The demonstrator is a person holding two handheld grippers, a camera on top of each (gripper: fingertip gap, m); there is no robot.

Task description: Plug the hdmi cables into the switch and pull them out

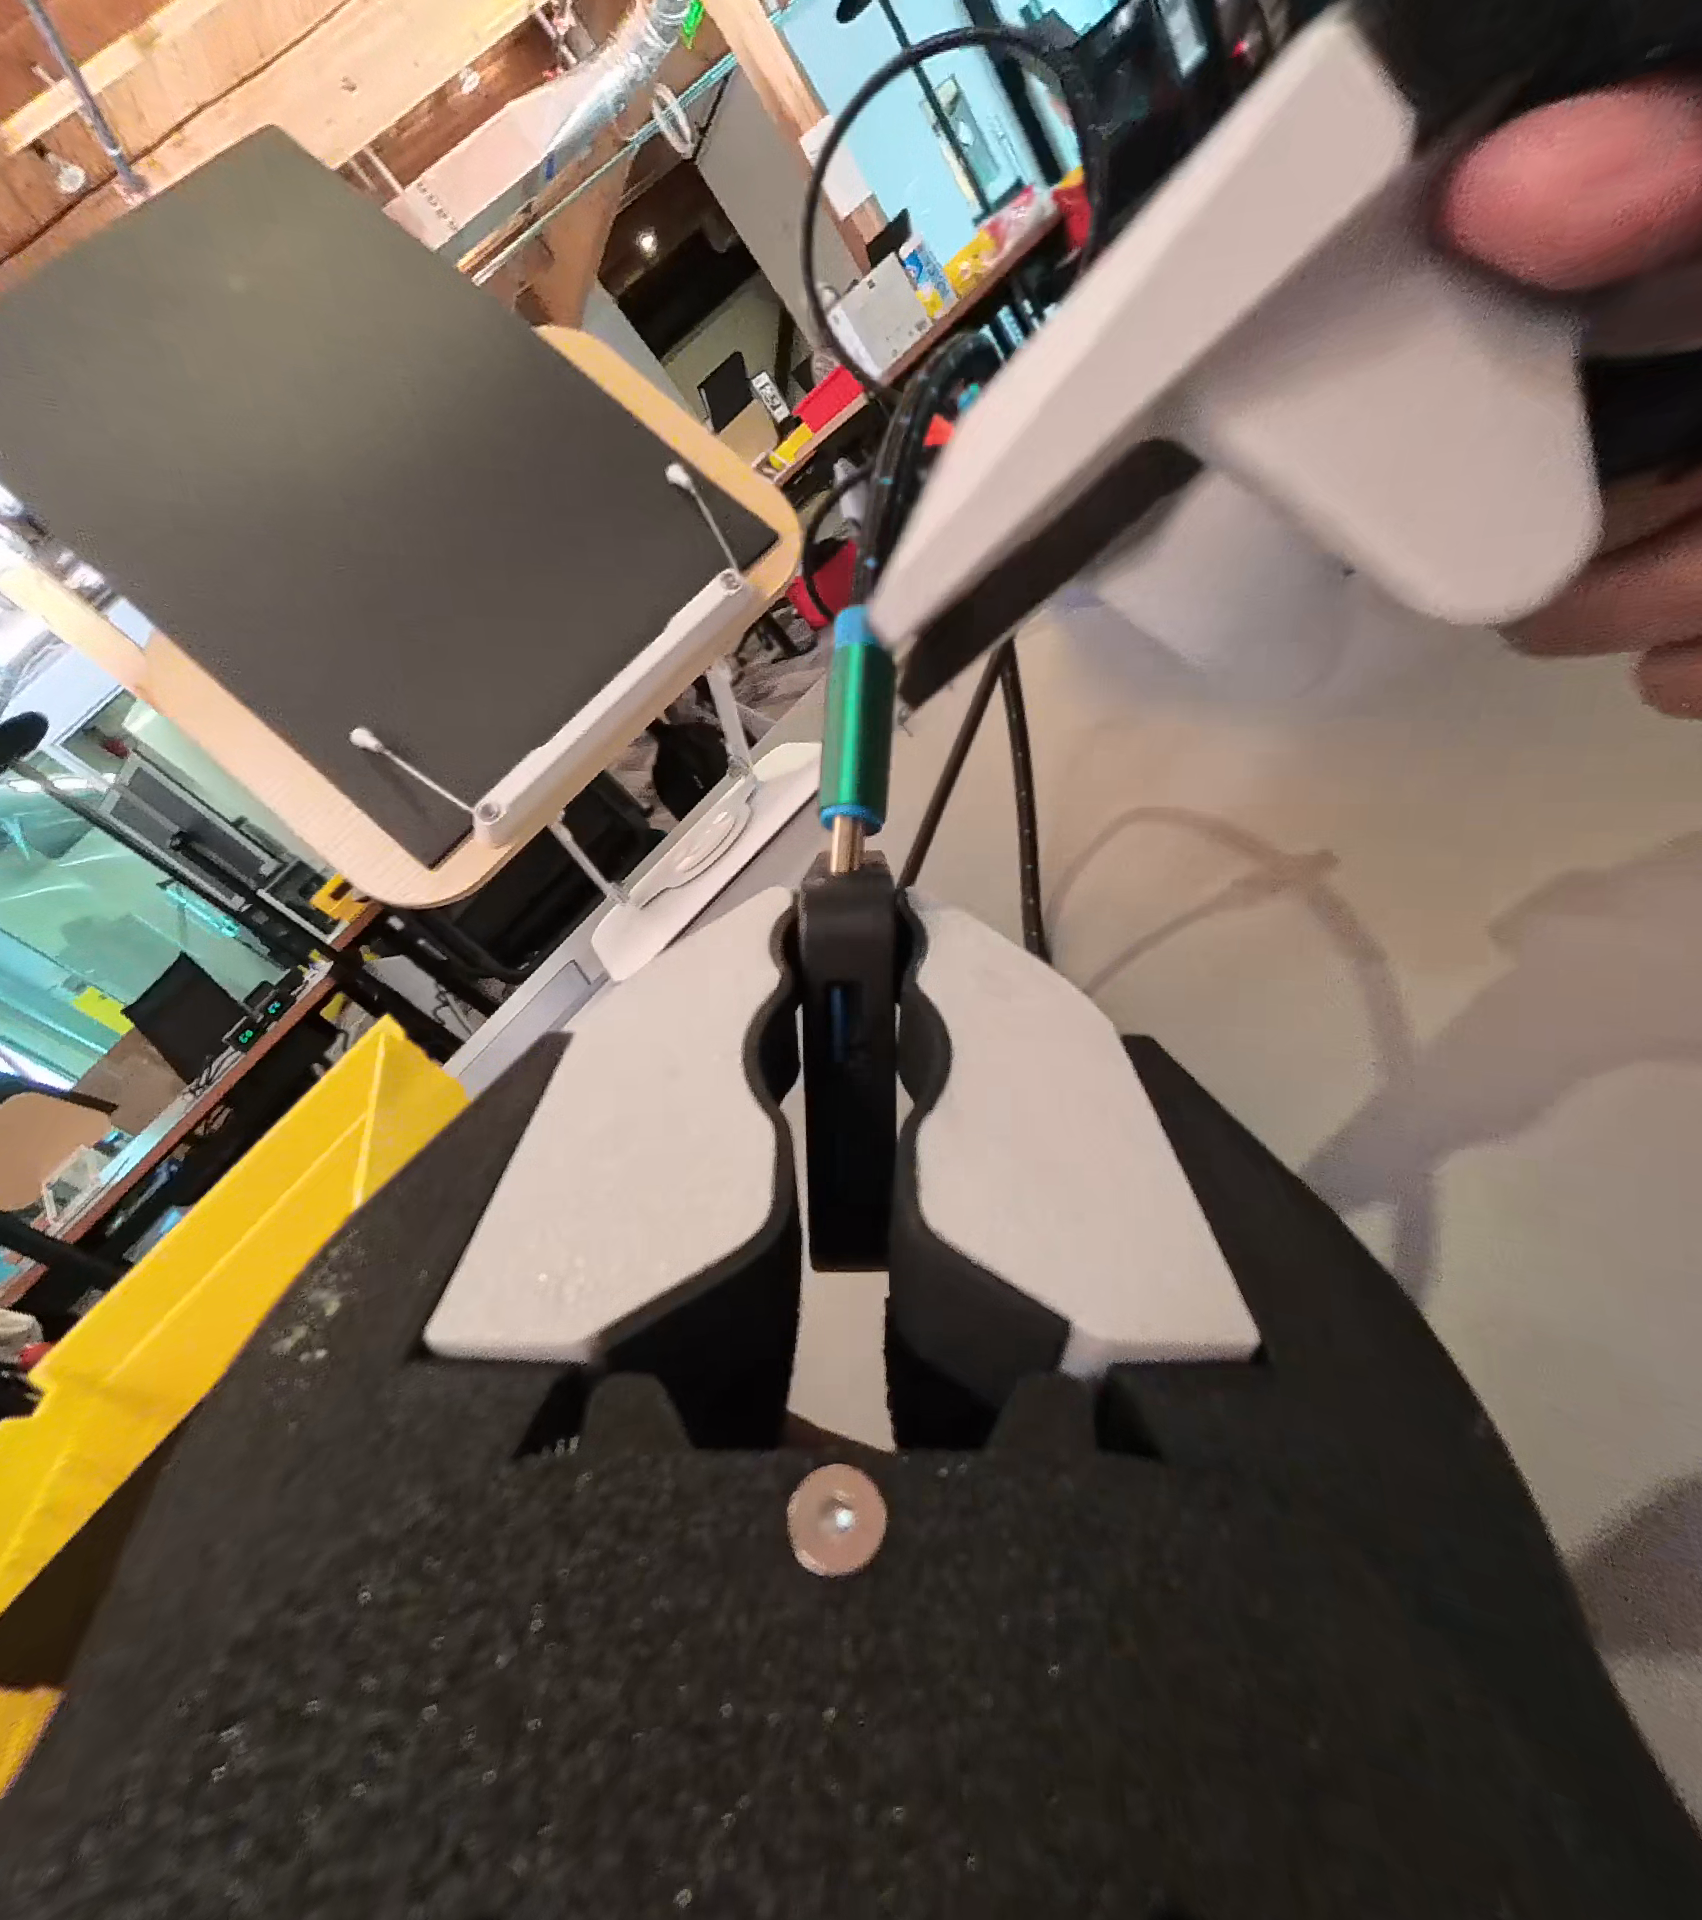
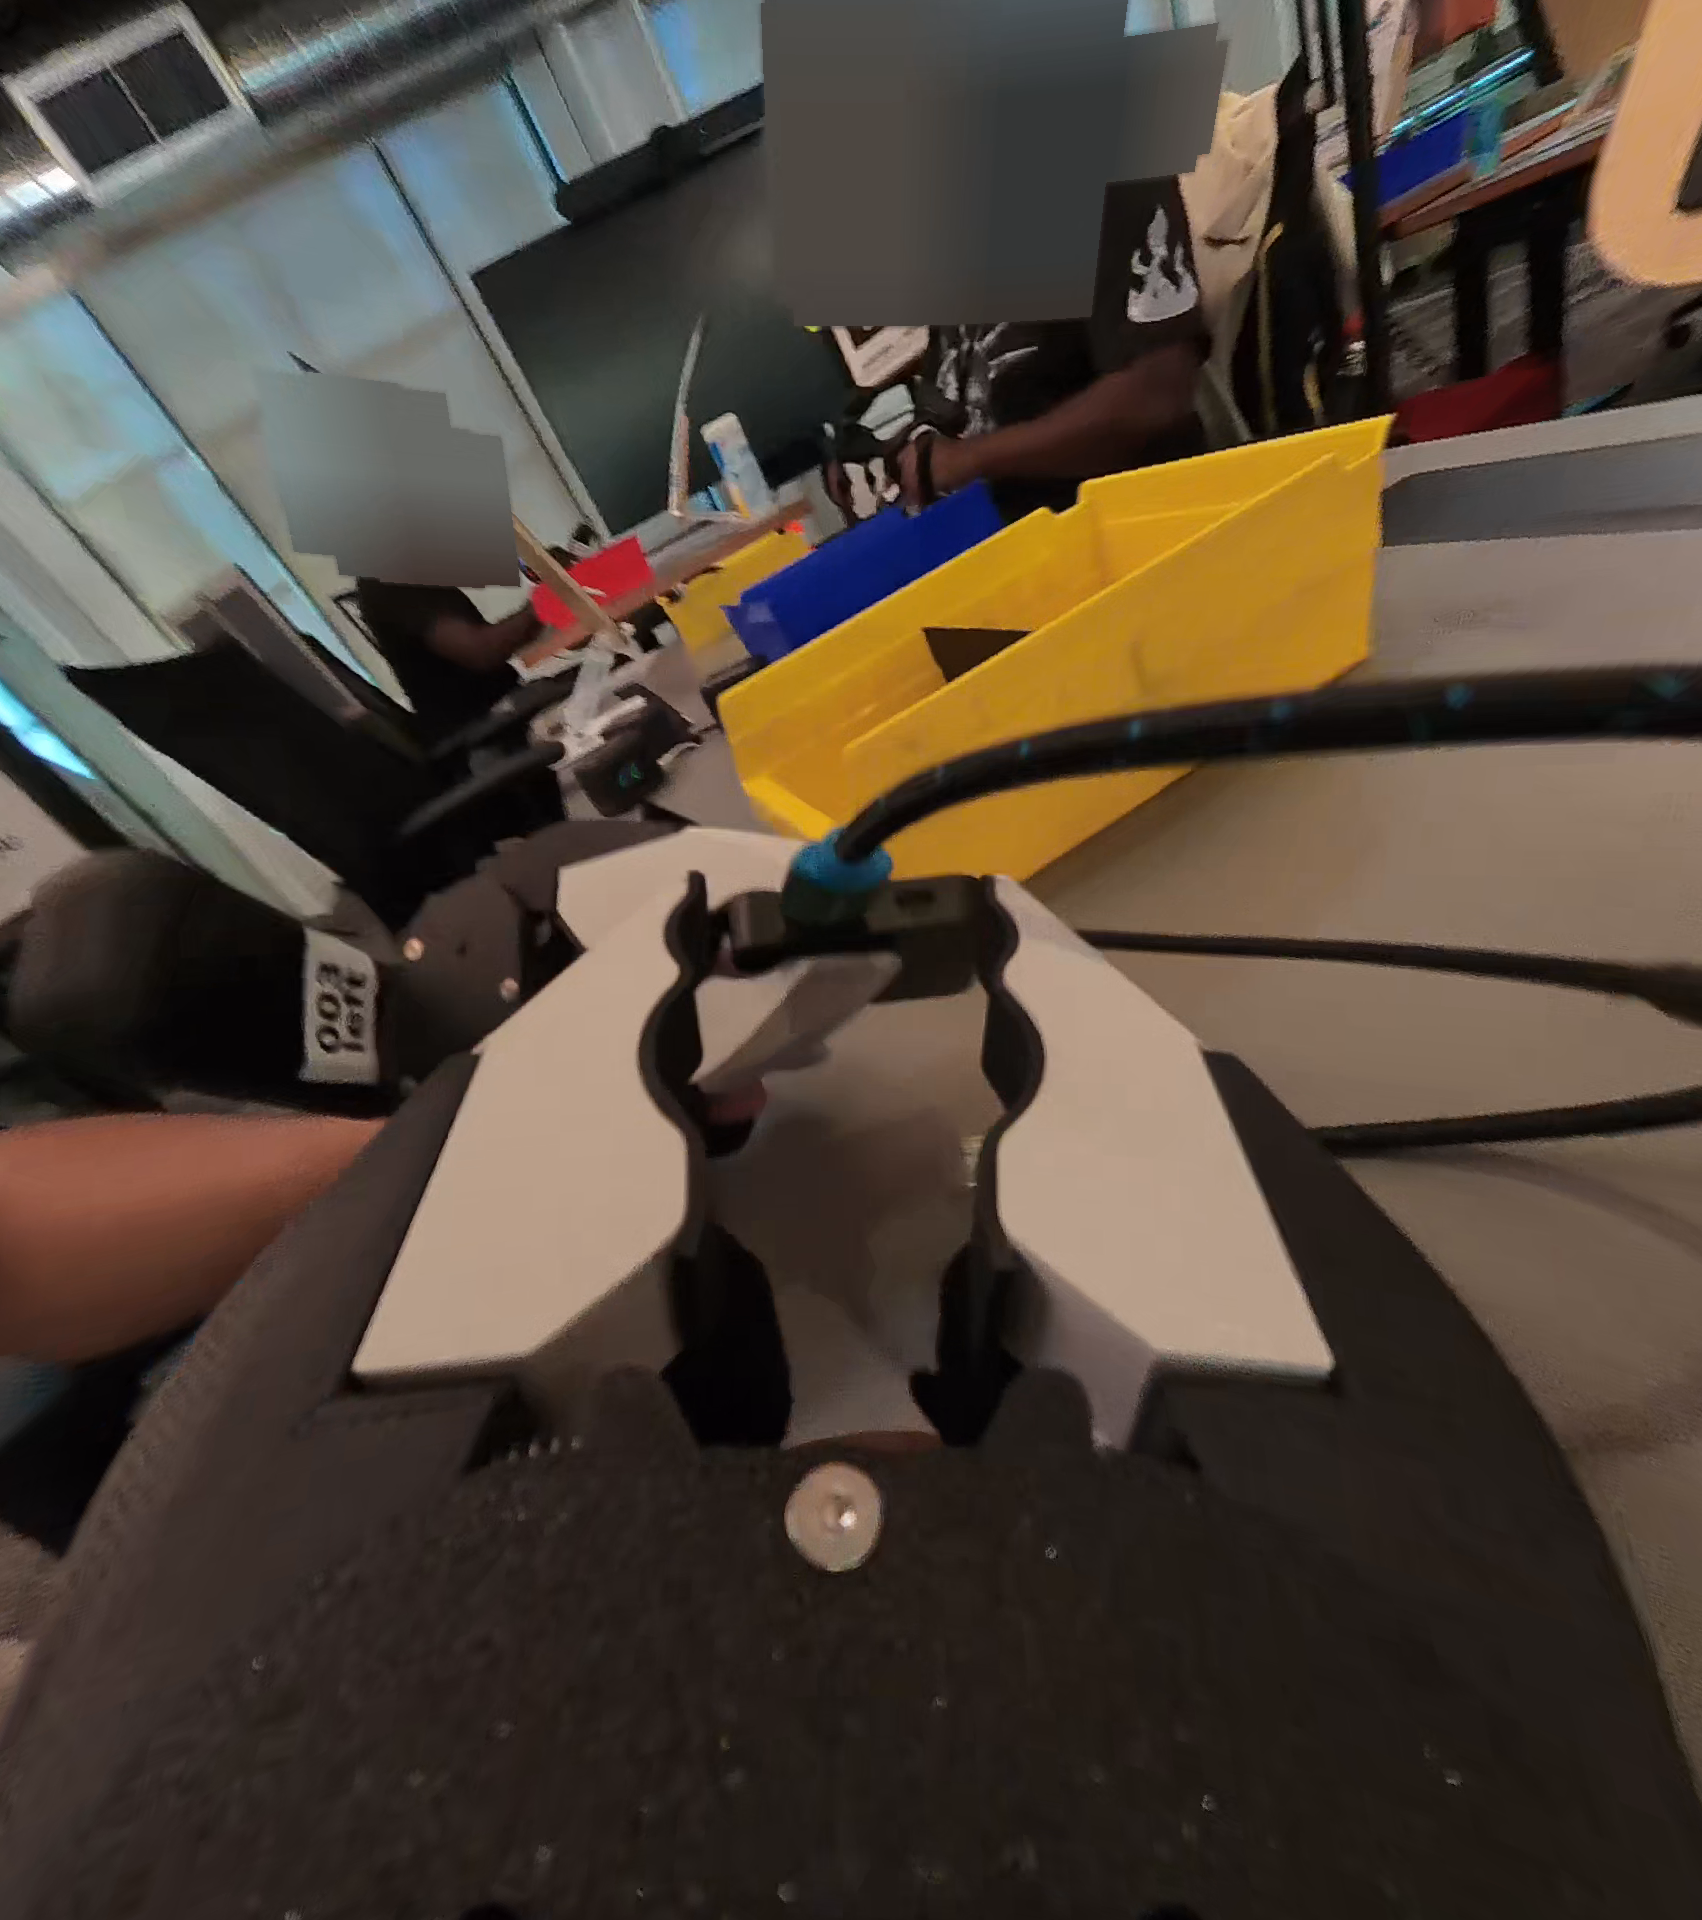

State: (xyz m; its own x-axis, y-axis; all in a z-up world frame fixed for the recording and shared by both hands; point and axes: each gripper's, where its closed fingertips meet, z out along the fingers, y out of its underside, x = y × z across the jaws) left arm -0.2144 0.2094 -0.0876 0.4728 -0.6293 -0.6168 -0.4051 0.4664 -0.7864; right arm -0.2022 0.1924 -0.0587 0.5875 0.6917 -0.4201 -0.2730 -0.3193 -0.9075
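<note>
Only the left view shows the switch [image 1: 849, 1081] clamped edgewise.

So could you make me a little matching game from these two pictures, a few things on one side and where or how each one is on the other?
Things:
1. black switch
2. green plug
3. yellow bin
4. right gripper

States:
A. open, fingers either side of the plug
B. clamped between the left gripper's fingers
C. standing on the grey table, beyond the cable
D. metal tip at the switch's top edge

Pairs: 1-B, 2-D, 3-C, 4-A
</note>
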